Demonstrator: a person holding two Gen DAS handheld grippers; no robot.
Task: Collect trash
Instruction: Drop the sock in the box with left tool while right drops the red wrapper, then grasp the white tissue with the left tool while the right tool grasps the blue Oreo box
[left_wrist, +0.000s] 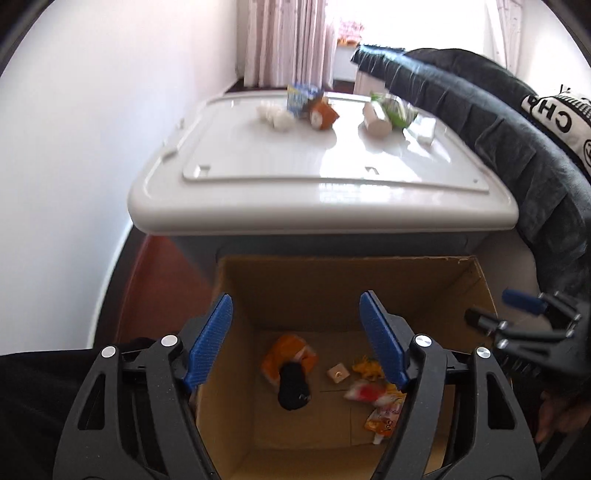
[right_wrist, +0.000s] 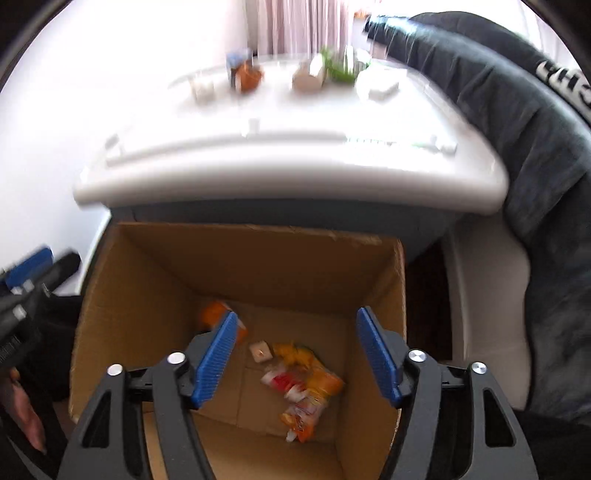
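Note:
An open cardboard box stands on the floor below a white lidded bin. In it lie an orange wrapper, a black sock-like item, a small beige cube and several yellow-red wrappers. My left gripper is open and empty above the box. My right gripper is open and empty above the same box; wrappers show between its fingers. On the lid sit white tissue wads, a blue packet, an orange carton, a beige cup and a green wrapper.
A dark padded garment drapes along the bin's right side. A white wall is at the left, pink curtains behind. The right gripper's tip shows at the right edge of the left wrist view. A small white box lies on the lid.

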